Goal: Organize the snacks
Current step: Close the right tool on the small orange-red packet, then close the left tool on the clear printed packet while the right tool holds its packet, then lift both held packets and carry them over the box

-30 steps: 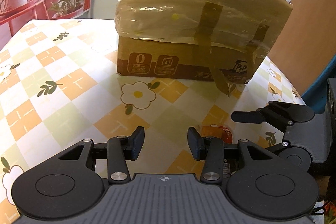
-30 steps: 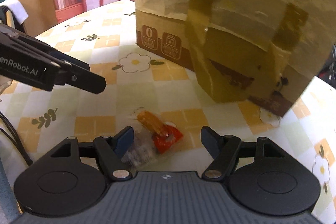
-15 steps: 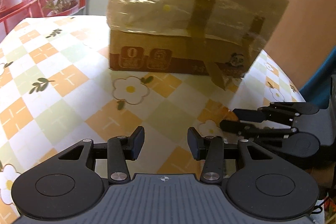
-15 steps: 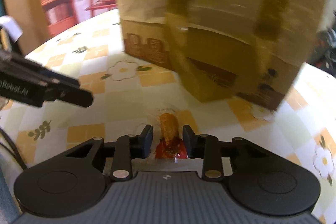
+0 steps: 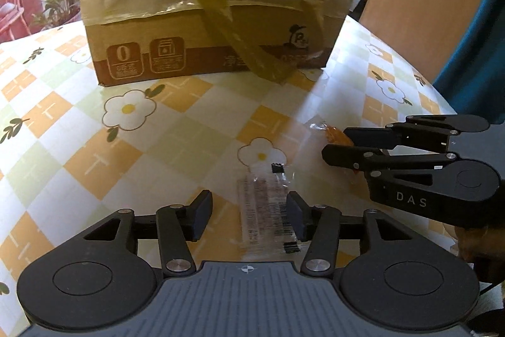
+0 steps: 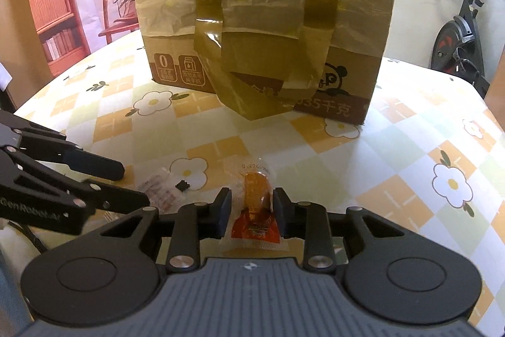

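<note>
Jaws: right gripper (image 6: 251,209) clamped on orange snack (image 6: 256,210); left gripper (image 5: 247,215) just opening, astride clear packet (image 5: 263,210), long axis toward cardboard box (image 5: 217,5).

The tablecloth (image 5: 94,160) lies bare and open across its whole left side, from the near edge up to the cardboard box (image 6: 262,21), which walls off the far end of the table. A loose flap of tape (image 6: 249,97) hangs off the box front onto the cloth. Between box and grippers runs a clear strip. Nearer in, room is tight: the left gripper (image 5: 249,215) and right gripper (image 6: 251,212) crowd side by side, with a clear wrapper (image 5: 265,210) and an orange snack (image 6: 257,210) lying between.
</note>
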A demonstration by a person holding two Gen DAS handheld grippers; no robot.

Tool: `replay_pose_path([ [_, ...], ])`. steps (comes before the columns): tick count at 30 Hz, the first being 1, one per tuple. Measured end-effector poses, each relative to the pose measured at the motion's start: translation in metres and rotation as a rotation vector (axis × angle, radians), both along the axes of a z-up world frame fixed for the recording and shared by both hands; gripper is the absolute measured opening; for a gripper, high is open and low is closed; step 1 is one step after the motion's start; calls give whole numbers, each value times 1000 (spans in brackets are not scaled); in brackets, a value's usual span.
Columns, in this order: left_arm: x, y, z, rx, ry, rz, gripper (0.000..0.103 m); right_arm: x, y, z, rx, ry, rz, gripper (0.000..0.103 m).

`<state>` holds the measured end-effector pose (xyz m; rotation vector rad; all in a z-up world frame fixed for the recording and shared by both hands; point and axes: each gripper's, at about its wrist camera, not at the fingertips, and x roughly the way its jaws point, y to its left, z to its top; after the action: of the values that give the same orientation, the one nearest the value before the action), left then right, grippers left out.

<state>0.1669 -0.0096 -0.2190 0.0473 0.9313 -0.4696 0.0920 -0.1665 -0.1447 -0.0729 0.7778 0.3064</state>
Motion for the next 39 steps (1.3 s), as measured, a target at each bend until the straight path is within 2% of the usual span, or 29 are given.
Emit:
replay_pose_path([
  [12, -12, -21, -4, 101, -62, -37, 65, -5, -6, -1, 33, -3, -16, 31],
  [14, -13, -22, -4, 116, -80, -34, 50, -5, -7, -1, 37, -4, -19, 31],
  [15, -12, -19, -2, 107, -84, -26, 42, -6, -7, -1, 39, -5, -21, 31],
  [18, -10, -9, -2, 66, -69, 15, 40, -7, -8, -1, 43, -7, -24, 31],
  [23, -9, 7, 2, 31, -80, 84, 39, -8, -10, -1, 56, -6, -29, 31],
  [31, -10, 16, 14, 12, -127, 128, 39, -5, -11, -1, 79, 0, -34, 30],
  [35, -6, 22, 28, 0, -172, 140, 39, -6, -15, 11, 102, -31, -42, 30],
  [39, 5, 32, 55, -19, -235, 151, 39, -2, -19, 35, 129, -93, -47, 29],
])
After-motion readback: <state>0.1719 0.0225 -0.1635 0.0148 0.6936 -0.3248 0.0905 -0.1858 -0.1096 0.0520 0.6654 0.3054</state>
